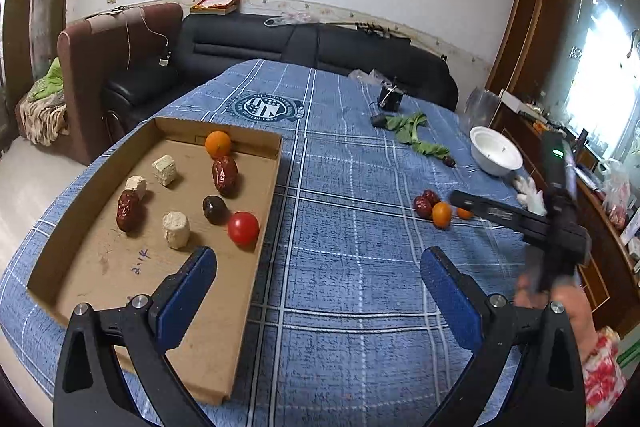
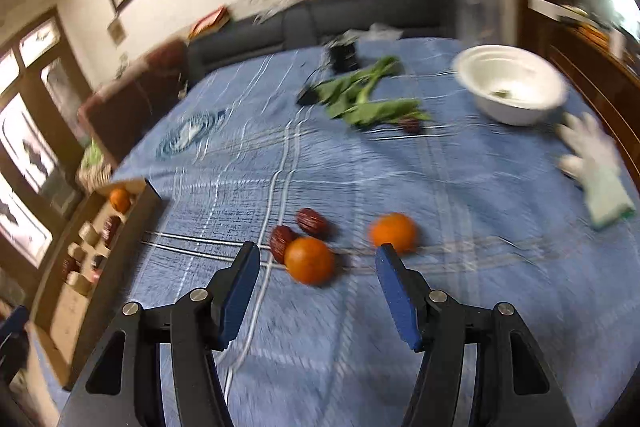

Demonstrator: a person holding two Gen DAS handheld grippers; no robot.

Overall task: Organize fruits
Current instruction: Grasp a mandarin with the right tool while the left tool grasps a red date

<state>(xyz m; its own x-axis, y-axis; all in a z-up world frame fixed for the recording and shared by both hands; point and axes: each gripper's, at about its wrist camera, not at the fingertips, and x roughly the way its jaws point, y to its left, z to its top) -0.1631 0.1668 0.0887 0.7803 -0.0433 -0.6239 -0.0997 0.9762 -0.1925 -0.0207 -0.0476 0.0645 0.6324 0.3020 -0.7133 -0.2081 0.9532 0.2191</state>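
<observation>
**A:** Blue checked cloth point(image 1: 344, 211) covers the worktop, with a sofa point(image 1: 320, 47) behind. Where's the loose fruit?

**B:** Two oranges, the nearer orange point(image 2: 309, 260) touching two red dates point(image 2: 298, 233), the other orange point(image 2: 393, 232) just beside. The cardboard tray point(image 1: 256, 227) at the left already holds a tomato point(image 1: 243, 228), dates and more.

**A:** And the tools?

**B:** Right tool point(image 2: 316, 291) hangs over the nearer orange, jaws apart, empty. Left tool point(image 1: 320, 287) is also spread wide and empty, by the tray's edge.

**A:** Risks?

**B:** The right view is smeared, so I'd guess it is moving fast. Round fruit on soft cloth could roll if a finger clips it, or a date may get pinched too.
</observation>
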